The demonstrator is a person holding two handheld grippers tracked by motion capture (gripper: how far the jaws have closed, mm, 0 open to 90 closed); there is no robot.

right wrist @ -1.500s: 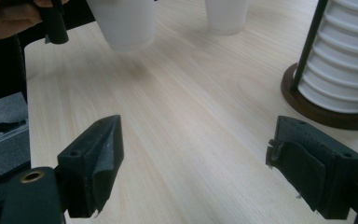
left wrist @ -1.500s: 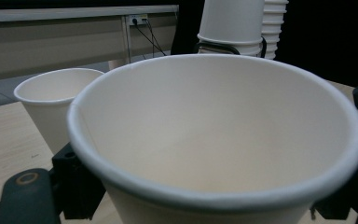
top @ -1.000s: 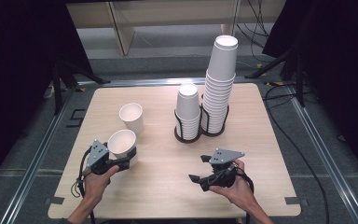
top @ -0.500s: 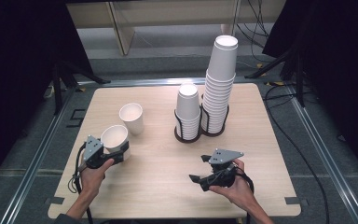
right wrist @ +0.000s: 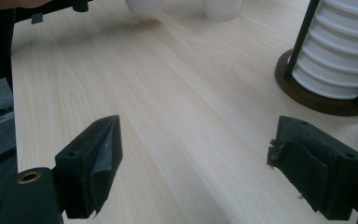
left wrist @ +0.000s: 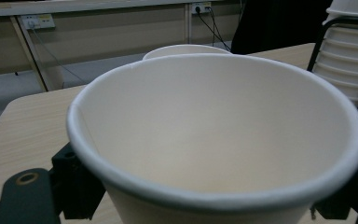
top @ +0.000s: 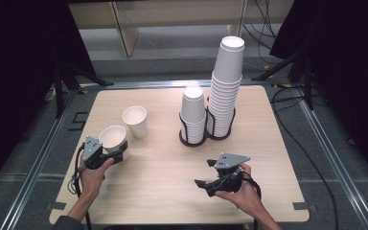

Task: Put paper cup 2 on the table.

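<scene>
- While clamped round a white paper cup [top: 113,139], left gripper [top: 106,157] sits well left of the cup rack [top: 206,136], near the table's [top: 163,191] left edge; jaws pressed against both sides of the cup wall in the left gripper view [left wrist: 214,154].
- Cup held upright, mouth open to the top, its base hidden.
- Second loose cup [top: 135,120] upright just beyond the held one, between it and the rack.
- Short stack [top: 193,112] and tall stack [top: 226,84] of cups standing in the rack.
- Right gripper [top: 210,184] low over bare wood, in front of the rack, jaws spread wide with nothing between them [right wrist: 193,154].
</scene>
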